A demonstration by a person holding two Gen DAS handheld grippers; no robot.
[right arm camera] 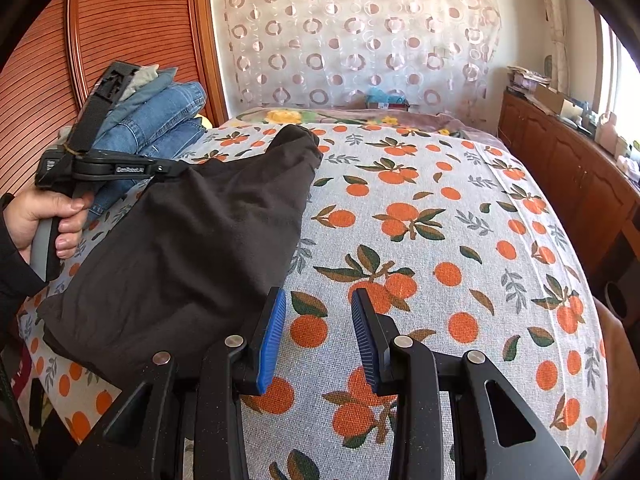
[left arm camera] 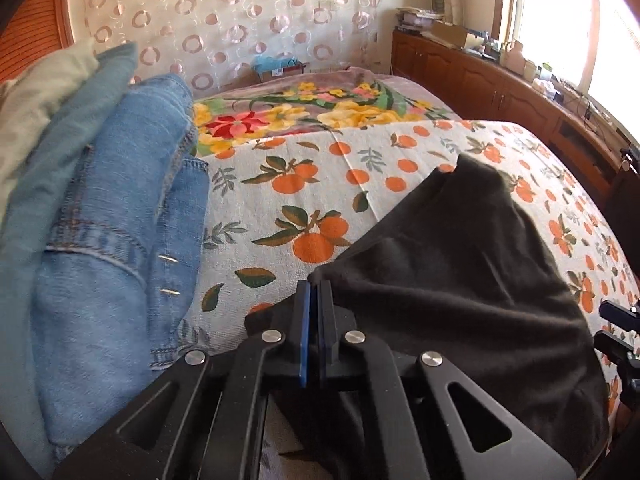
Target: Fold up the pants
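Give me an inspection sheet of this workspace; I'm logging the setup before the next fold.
Surface: bed sheet with an orange-fruit print, a floral blanket at its far end.
Job's things: black pants bunched on the sheet, one edge lifted.
Clutter: stack of folded clothes, jeans on the near side, at the bed's left.
Grippers: left gripper shut on the black pants; right gripper open over bare sheet, holding nothing.
Cables: some seem to lie on the cabinet top by the window; too small to be sure.
Surroundings: wooden cabinet with boxes and bottles along the right, ring-patterned curtain behind, bright window.
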